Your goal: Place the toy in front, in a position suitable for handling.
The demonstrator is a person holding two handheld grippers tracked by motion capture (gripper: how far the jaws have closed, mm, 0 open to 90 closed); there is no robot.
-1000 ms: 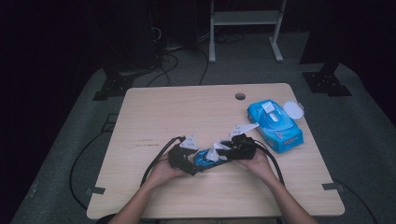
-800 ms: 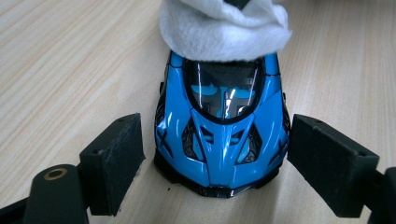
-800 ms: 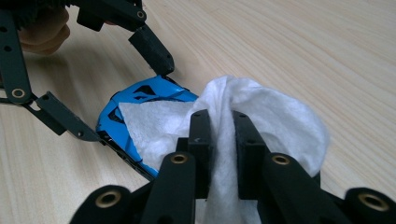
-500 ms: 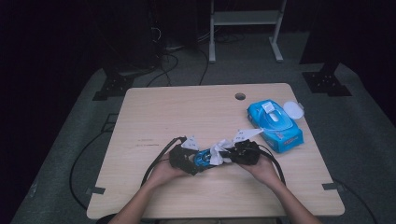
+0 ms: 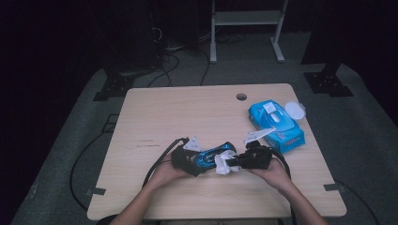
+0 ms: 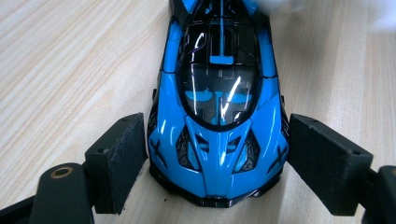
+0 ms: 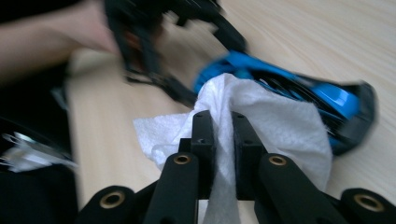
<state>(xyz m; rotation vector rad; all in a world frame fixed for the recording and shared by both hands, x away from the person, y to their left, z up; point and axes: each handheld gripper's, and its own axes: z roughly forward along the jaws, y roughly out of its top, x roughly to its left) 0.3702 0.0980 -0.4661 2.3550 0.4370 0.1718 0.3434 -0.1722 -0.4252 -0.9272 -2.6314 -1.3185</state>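
Tightly pinched between the jaws of the right gripper (image 7: 219, 140), which have just been closing, a crumpled white wipe (image 7: 261, 112) bulges out ahead of the pads and rests against one end of a blue toy car (image 6: 219, 93). Opposite it, the left gripper (image 6: 215, 158) has its jaws set wide, one pad on each flank of the car's nose, seemingly steadying the model on the table (image 5: 187, 112); whether both pads press on the bodywork cannot be told, as a sliver of gap shows on one side. From the high view the car lies low on the table between the two hands, its long axis running from one gripper to the other, nose toward the left gripper and tail toward the right. That line looks to be what the coming move turns on: the wipe sits at the tail end, so the right hand (image 5: 274, 171) is the nearer one to draw the cloth along the body toward the left hand (image 5: 164, 173). Farther out, a blue pack of wipes (image 5: 277, 124) with its lid flipped open lies well apart, toward the table's far right corner.
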